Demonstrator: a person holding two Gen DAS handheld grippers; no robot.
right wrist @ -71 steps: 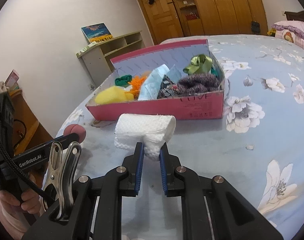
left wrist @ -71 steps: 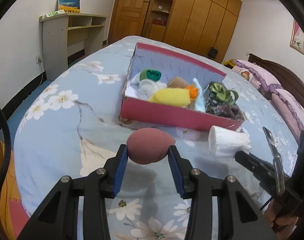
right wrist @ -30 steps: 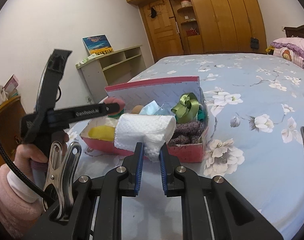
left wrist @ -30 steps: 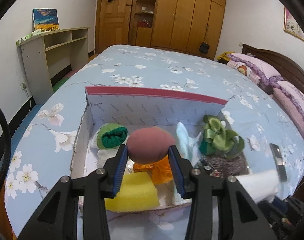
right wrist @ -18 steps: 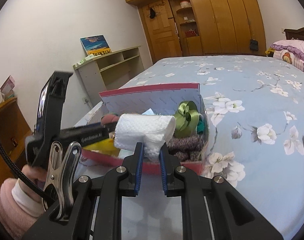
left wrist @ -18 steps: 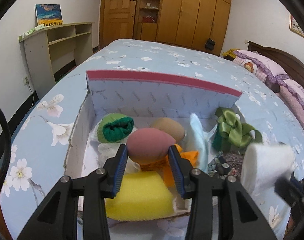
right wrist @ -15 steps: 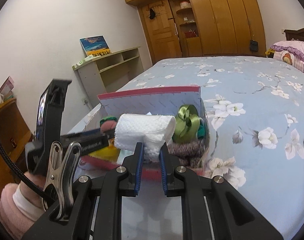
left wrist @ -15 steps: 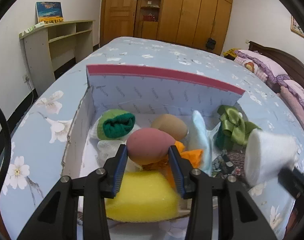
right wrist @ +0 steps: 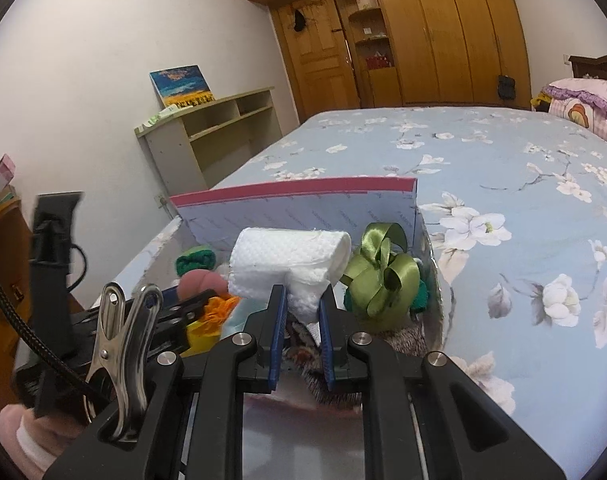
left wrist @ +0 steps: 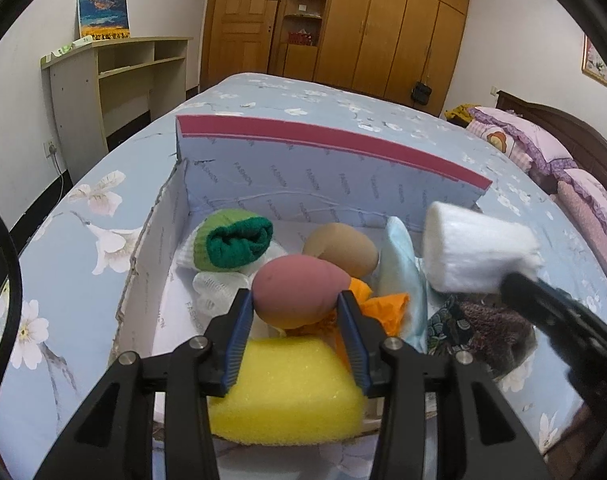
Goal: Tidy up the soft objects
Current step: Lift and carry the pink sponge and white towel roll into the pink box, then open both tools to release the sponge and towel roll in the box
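The left tongs (left wrist: 297, 312) grip a pink egg-shaped sponge (left wrist: 297, 296) over the pink box (left wrist: 327, 148) on the bed (right wrist: 503, 184), above a yellow sponge (left wrist: 287, 392). The right tongs (right wrist: 301, 312) pinch a white rolled towel (right wrist: 287, 260) over the box's right half, near a green ribbon bow (right wrist: 383, 276)

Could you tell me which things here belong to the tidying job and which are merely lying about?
Job:
- pink makeup sponge in left gripper
- white rolled towel in right gripper
- pink box
- yellow sponge, green sock roll, green ribbon bow

Lying about:
- painting
- shelf unit
- pillows
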